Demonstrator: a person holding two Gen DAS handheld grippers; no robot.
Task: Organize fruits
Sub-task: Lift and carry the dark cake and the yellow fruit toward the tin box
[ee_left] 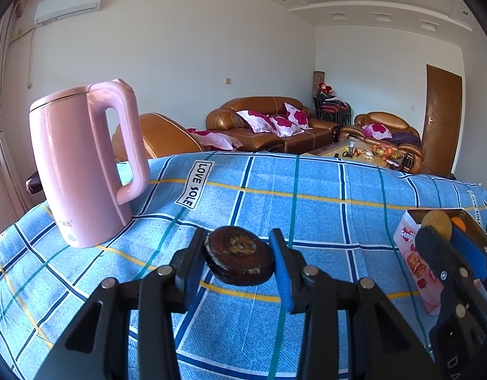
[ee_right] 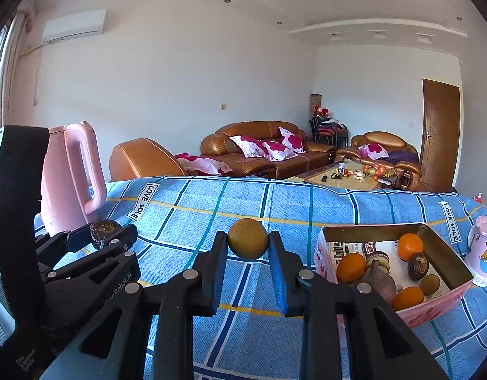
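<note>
My left gripper [ee_left: 240, 253] is shut on a dark brown, flattened fruit [ee_left: 239, 259] and holds it above the blue checked cloth [ee_left: 306, 186]. In the right wrist view the same left gripper [ee_right: 105, 232] appears at the left with that dark fruit [ee_right: 104, 229] between its fingers. My right gripper [ee_right: 248, 243] is shut on a round yellow-brown fruit [ee_right: 248, 238], left of the pink cardboard box [ee_right: 446, 272]. That box holds several oranges, dark fruits and a kiwi. In the left wrist view the right gripper [ee_left: 446, 231] hangs by the box [ee_left: 411, 243] at the right edge.
A tall pink kettle [ee_left: 78, 164] stands on the cloth at the left. A pink cartoon cup [ee_right: 484, 250] stands just right of the box. Beyond the table edge are brown leather sofas [ee_left: 268, 123] and a low coffee table [ee_right: 341, 177] with clutter.
</note>
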